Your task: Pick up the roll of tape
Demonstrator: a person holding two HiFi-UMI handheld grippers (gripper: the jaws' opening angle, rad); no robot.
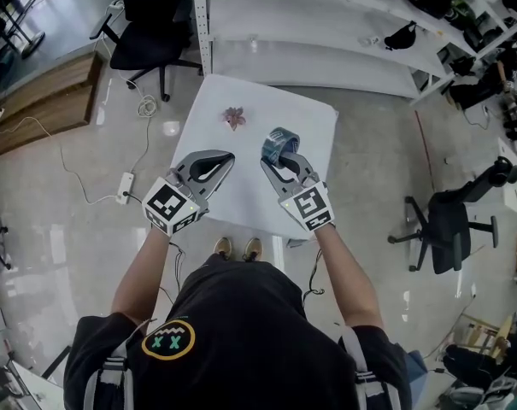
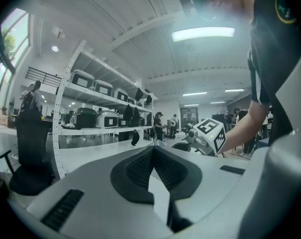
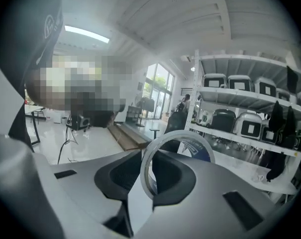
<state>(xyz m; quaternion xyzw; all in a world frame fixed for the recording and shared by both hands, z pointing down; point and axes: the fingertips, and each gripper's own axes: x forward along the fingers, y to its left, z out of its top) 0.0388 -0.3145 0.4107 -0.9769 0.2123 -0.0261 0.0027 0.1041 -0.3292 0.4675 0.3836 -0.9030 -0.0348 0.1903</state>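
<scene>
White is the small table (image 1: pixel 241 196) in front of you, and all places below are given from it. Your right gripper (image 1: pixel 281 156) is over the table's right half. Its jaws pinch the roll of tape (image 1: pixel 280 142) by the wall of the ring, one pad inside the hole and one outside. The roll stands upright on its edge between the pads. It is pale with a blue band inside, and the right gripper view shows the room behind it, not the table top, so it is held clear of the table.

Your left gripper (image 1: pixel 230 155) is over the table's left half, beside the right one but apart from it. Its jaws are pressed together at the tips, with nothing between them.

On the far part of the table lies one small pink-brown thing (image 1: pixel 234 117); I cannot tell what it is.

Beyond the table stands a white shelf rack (image 1: pixel 326 54). In the right gripper view its upper boards carry a row of grey cases (image 3: pixel 215 81) with dark fronts. They are closed, so their content is not visible. Some dark bags (image 3: pixel 277 116) are at the rack's right end.

Left of the table and further away is a black office chair (image 1: pixel 151 41), and to the table's right is another chair (image 1: pixel 450 220). On the floor left of the table lies a white power strip (image 1: pixel 126 186).
</scene>
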